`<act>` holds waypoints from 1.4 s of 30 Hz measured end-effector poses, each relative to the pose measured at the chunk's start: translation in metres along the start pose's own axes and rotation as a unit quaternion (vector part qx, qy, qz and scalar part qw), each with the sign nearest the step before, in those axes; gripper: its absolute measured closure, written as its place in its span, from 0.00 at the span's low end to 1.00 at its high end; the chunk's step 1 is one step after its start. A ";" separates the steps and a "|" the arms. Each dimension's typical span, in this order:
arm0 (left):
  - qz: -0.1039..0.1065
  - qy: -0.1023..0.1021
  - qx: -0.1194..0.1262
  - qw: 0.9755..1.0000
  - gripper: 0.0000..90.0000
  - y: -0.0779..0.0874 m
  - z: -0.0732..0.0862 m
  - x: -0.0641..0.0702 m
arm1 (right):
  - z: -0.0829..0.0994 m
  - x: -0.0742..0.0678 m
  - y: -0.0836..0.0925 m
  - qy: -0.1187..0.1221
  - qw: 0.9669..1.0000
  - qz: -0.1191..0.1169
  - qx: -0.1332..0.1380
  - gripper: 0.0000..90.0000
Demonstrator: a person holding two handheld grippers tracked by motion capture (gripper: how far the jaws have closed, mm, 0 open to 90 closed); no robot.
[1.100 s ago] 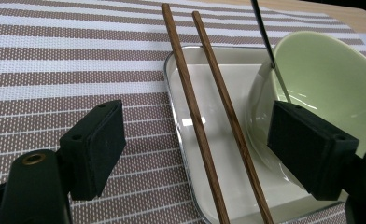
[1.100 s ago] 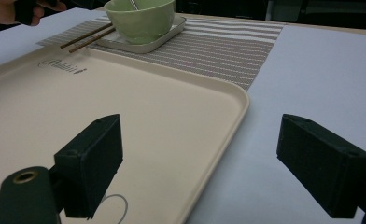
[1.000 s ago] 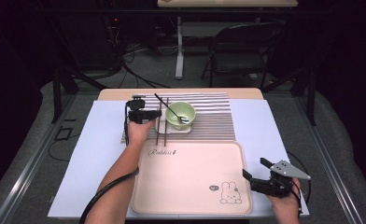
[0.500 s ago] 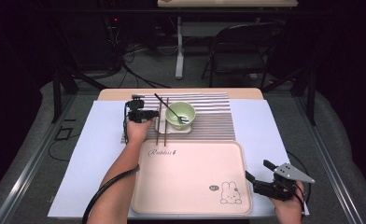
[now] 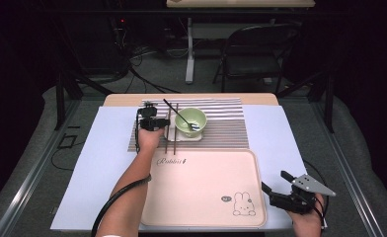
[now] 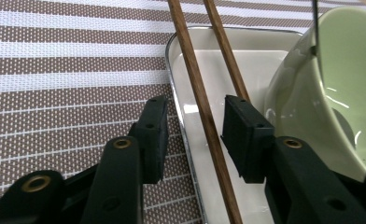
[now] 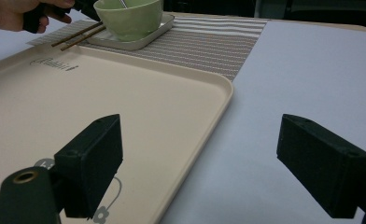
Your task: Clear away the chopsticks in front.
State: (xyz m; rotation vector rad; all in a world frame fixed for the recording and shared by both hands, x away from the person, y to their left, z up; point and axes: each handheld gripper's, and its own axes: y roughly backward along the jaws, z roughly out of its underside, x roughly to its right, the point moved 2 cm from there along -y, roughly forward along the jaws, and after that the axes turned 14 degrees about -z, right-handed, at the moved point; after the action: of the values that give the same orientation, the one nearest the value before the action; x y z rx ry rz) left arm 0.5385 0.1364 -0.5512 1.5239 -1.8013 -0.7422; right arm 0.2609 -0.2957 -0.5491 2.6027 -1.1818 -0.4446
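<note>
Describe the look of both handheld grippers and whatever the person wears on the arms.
Both are black two-jaw tools. The left gripper has blocky rectangular pads and brass-coloured rivets on its jaw arms; a black cable trails from it along the forearm. The right gripper carries a grey three-cornered plate on top. The forearms are bare, with no sleeves in the high view.

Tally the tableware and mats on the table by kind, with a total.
Chopsticks: 2
Green bowl: 1
Spoon in the bowl: 1
White dish under the bowl: 1
Striped placemat: 1
Beige tray: 1
Total: 7
</note>
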 end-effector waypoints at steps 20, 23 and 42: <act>0.021 0.037 -0.009 0.999 0.84 -0.007 0.003 -0.004 | 0.001 0.000 0.001 -0.001 1.000 0.000 -0.001 0.15; 0.021 0.044 -0.009 0.999 0.88 -0.008 0.004 -0.006 | 0.001 0.000 0.001 -0.001 1.000 0.000 -0.001 0.15; 0.023 0.087 0.000 0.996 0.93 -0.005 0.009 -0.011 | 0.000 0.000 0.001 0.001 1.000 0.000 -0.001 0.15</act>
State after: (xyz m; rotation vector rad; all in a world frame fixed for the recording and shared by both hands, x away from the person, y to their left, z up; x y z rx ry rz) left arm 0.5360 0.1464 -0.5622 1.4937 -1.7022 -0.5688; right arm 0.2600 -0.2961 -0.5492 2.6012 -1.1790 -0.4442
